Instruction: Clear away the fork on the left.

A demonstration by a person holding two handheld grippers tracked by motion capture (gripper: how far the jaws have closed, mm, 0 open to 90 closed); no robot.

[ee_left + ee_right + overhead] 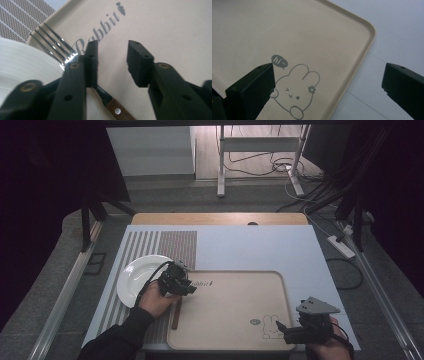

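A pale blue counter (pixel 250 245) stands in a dim room with cables trailing on the floor behind it; a striped placemat (pixel 150 245) covers its left part and a beige tray (pixel 235 340) printed with a rabbit sits toward the near edge.

At the left, a white plate (pixel 135 275) lies on the placemat just beside the tray's left rim. The left hand-held gripper (pixel 187 287) hangs over that rim, by the word "Rabbit". In the left gripper view its jaws stand partly apart with nothing pressed between the pads; the fork (pixel 56 42) lies just outside its left jaw, apparently let go. The fork's tines point away from the camera, over the edge where plate meets tray, and its wooden handle (pixel 117 110) runs back under the jaws toward the person. So the long axis lies roughly in line with the jaws, not across them. In the high view the handle (pixel 176 317) shows near the tray's left rim, below the hand.

At the right, the right hand-held gripper (pixel 280 327) rests over the tray's near right corner, jaws wide and empty, well apart from the fork. The left hand is much nearer for any next move on it.
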